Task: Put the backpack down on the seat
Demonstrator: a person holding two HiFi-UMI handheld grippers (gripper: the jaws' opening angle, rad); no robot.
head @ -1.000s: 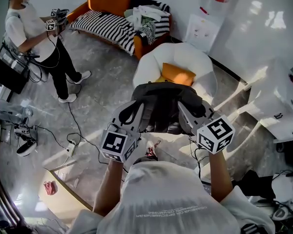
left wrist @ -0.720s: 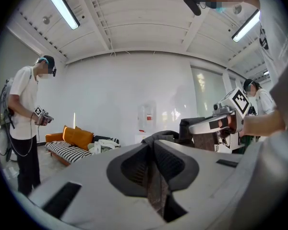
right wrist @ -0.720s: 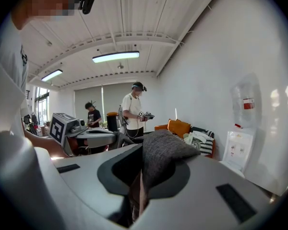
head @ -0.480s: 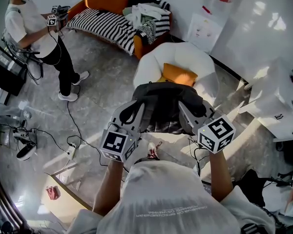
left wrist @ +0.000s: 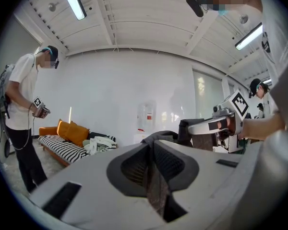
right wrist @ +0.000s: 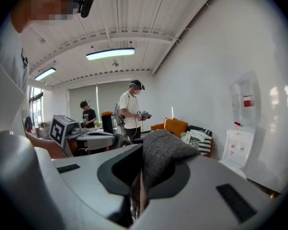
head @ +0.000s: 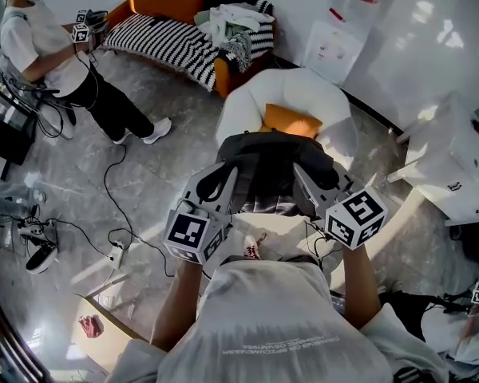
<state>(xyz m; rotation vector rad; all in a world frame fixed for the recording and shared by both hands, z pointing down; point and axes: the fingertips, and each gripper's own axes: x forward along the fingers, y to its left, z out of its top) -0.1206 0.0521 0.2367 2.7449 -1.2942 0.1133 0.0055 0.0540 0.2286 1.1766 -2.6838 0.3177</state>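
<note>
Head view: the left hand-held gripper (head: 226,174) and the right hand-held gripper (head: 301,174) are raised side by side, each biting into the top of the dark backpack (head: 270,162) that hangs between them. Just beyond both hand-held grippers stands the white armchair (head: 335,106), with an orange cushion (head: 291,122) on its seat. The backpack overlaps the chair's near edge in this view (whether it touches the chair cannot be told). Far beyond the left hand-held gripper is a striped sofa (head: 164,42) with clothes heaped on it, and out to that gripper's left a person (head: 40,50) in a white shirt stands on the grey floor (head: 152,158), among trailing cables.

Left gripper view: the jaws are pressed together on a thin band of the backpack's brownish fabric, which runs up from between the pads. The dark bulk of the bag lies just ahead and to the right, where the right hand-held gripper is seen clamped on it too. The sofa and the standing person are far off to the left.

Right gripper view: the jaws pinch a fold of grey woven backpack fabric, which bulges up over the pads. To the left the other hand-held gripper's marker cube (right wrist: 60,128) shows, and further off two people stand.
</note>
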